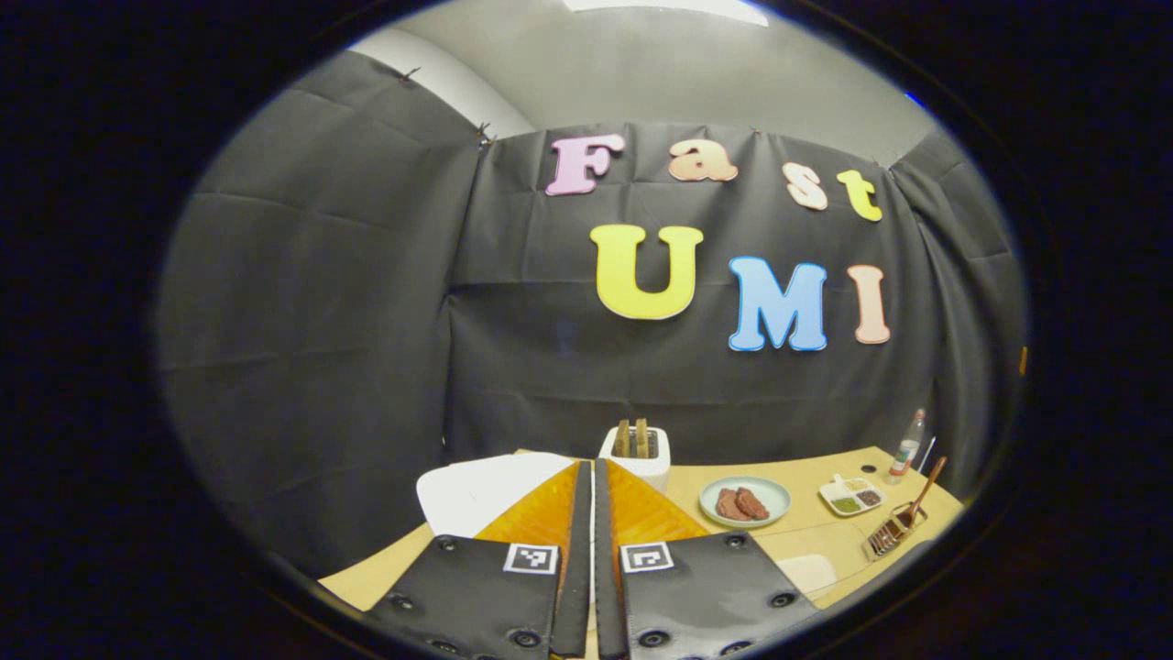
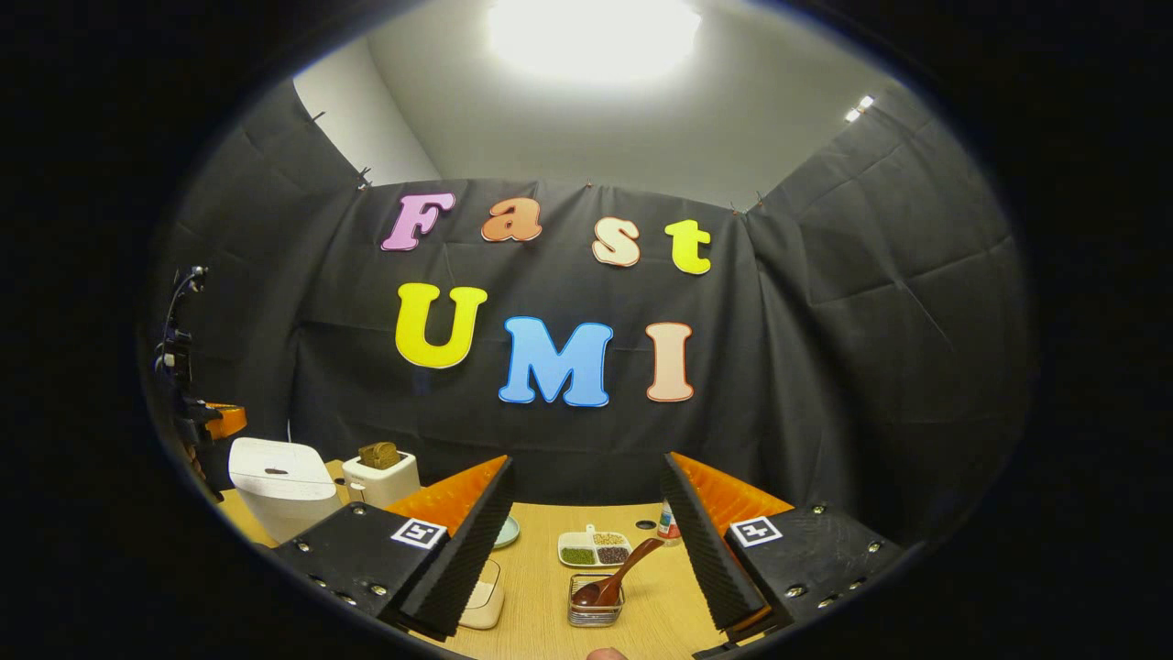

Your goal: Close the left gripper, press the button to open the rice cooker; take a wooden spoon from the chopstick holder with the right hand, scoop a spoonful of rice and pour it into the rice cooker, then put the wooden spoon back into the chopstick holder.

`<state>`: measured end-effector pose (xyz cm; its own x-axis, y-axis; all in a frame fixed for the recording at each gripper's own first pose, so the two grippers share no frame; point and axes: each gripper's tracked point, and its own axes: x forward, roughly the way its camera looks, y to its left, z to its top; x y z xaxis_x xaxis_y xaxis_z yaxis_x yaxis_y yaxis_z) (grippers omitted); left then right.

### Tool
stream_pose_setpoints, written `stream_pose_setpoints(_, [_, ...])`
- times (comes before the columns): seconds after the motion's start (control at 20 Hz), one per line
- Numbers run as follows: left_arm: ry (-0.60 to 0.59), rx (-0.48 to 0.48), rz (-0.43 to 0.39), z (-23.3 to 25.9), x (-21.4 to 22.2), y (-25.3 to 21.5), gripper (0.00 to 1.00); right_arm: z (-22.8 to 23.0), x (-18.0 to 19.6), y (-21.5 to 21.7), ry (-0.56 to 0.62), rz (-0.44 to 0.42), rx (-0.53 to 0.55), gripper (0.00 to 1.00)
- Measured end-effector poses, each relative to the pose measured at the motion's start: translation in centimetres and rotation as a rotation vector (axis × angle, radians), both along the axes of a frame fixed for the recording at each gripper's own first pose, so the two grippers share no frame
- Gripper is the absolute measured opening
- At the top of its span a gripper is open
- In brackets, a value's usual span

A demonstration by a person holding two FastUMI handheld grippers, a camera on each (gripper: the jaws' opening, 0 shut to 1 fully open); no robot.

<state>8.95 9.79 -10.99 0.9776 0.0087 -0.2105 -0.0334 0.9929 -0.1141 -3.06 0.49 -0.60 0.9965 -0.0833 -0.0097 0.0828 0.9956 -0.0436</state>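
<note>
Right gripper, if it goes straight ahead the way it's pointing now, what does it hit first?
Probably the wooden spoon standing in the clear holder, which lie between the open fingers of the right gripper. Depth is hard to judge.

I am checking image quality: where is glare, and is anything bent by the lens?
Right gripper view: the ceiling light blows out to white glare, and the wooden spoon stays sharp. Left gripper view: light is even and dimmer, the shut left claw is crisp, and the table edge curves from fisheye distortion.
</note>
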Motion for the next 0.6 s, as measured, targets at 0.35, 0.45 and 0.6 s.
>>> stream_pose_setpoints(0.35, [0.139,-0.058,-0.041,-6.4,3.6,0.9,0.10,-0.7,-0.7,-0.2,0.030,-0.037,-0.005,0.96])
stream_pose_setpoints(0.45, [0.173,-0.047,-0.054,-8.1,4.5,0.6,0.09,-0.9,-0.9,-0.4,0.039,-0.046,-0.012,0.96])
stream_pose_setpoints(0.6, [0.208,-0.034,-0.065,-10.0,5.0,0.6,0.09,-1.0,-1.5,-0.8,0.048,-0.064,-0.019,0.96])
